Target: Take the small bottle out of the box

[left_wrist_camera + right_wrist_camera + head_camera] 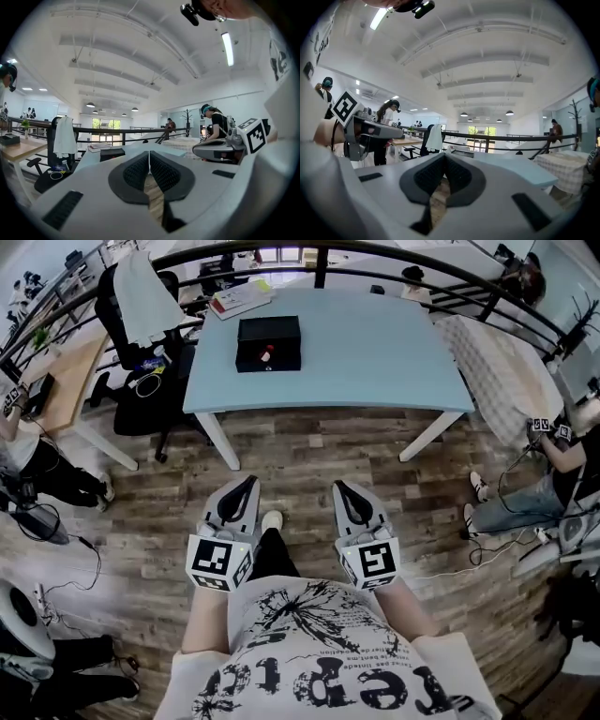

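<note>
A black open box [269, 343] rests on the light blue table [375, 362], towards its left side. A small bottle [265, 354] with a red part lies inside it. Both grippers are held low near the person's body, well short of the table. My left gripper [246, 483] is shut with nothing between its jaws, and my right gripper [343, 487] is also shut and empty. In the left gripper view the box [112, 153] shows as a dark block on the table [96, 158] beyond the shut jaws. The right gripper view shows the table edge [511, 171] ahead.
A book [240, 299] lies at the table's far left corner. A black office chair [141, 343] with a white cloth stands left of the table, beside a wooden desk [66, 381]. A black railing [394, 259] curves behind. People sit at both sides of the wooden floor.
</note>
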